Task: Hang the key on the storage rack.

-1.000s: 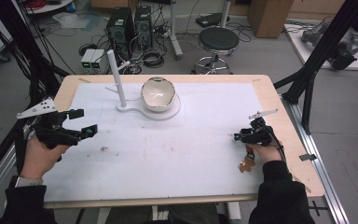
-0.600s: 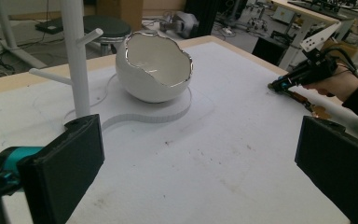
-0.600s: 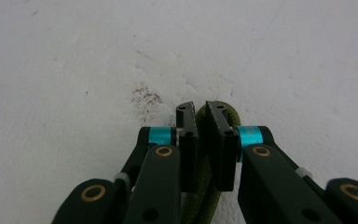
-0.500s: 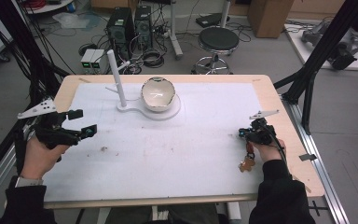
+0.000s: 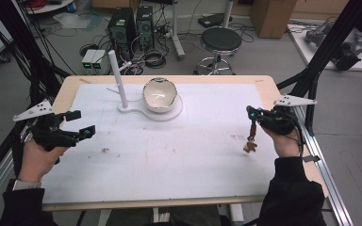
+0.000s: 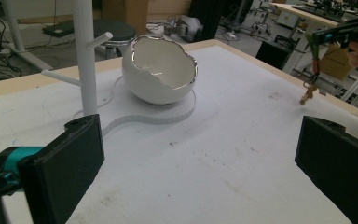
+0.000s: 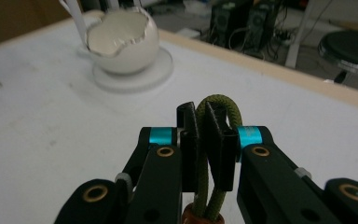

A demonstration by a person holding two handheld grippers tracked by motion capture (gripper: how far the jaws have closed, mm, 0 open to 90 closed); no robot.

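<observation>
A white broken-egg bowl (image 5: 159, 94) sits on a flat white base (image 5: 169, 113), and a white post with side pegs (image 5: 116, 77) rises from that base. At the table's right, my right gripper (image 5: 252, 113) is shut on an olive cord loop (image 7: 219, 105). A small brown charm (image 5: 250, 146) dangles from the cord just above the table. The left gripper view shows the bowl (image 6: 161, 70), the post (image 6: 86, 56) and the hanging charm (image 6: 309, 91). My left gripper (image 5: 81, 123) is open at the table's left, holding nothing.
The white mat (image 5: 179, 155) lies on a wooden table with bare edges (image 5: 266, 89). Beyond the far edge stand a black stool (image 5: 221, 40) and computer towers (image 5: 129, 26). Black frame struts (image 5: 318, 61) rise at the right.
My right gripper has risen and moved slightly away from the near edge, lifting the cord so the charm hangs free. The left gripper has stayed put.
</observation>
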